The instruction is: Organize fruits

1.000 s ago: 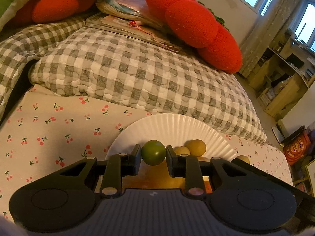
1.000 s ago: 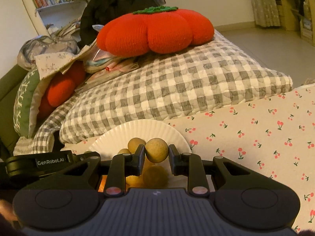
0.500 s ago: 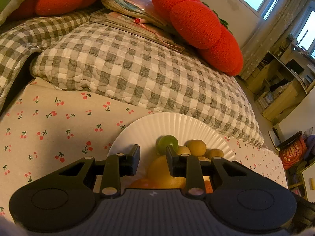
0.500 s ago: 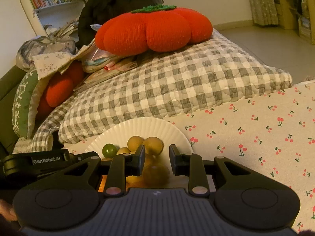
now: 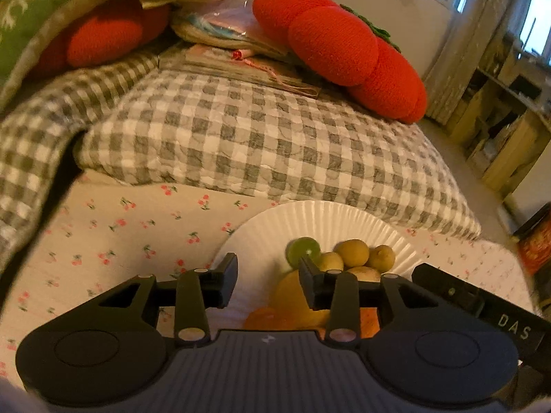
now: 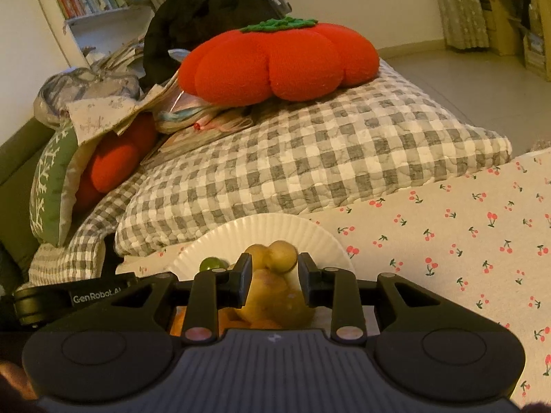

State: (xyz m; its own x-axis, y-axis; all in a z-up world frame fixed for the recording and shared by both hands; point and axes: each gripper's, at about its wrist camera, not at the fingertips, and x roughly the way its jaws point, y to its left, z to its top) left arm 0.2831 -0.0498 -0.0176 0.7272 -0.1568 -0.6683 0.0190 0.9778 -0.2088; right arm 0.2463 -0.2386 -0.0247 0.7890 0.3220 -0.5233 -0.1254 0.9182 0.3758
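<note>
A white paper plate [image 5: 310, 220] sits on a sheet with little red cherries [image 5: 131, 234], right next to a grey and white checked blanket [image 5: 261, 144]. On the plate lies a heap of fruit: a green grape [image 5: 303, 250] at the back, small yellow-brown round fruits [image 5: 353, 252] beside it, and a bigger yellow fruit [image 5: 287, 292] with orange fruit [image 5: 265, 318] at the near side. The left gripper [image 5: 268, 284] hangs over the near side of the plate. Its jaws have just been opening, and now they stand apart with nothing between them; the green grape lies free on the plate, just past the right jaw. The right gripper [image 6: 273, 280] hangs over the same plate from the other side. Its jaws stand a little apart too and pinch nothing; the round brown fruits [image 6: 282, 255] rest on the heap just past its tips. A big red tomato pillow [image 6: 275, 60] lies on the blanket, far behind the plate.
</note>
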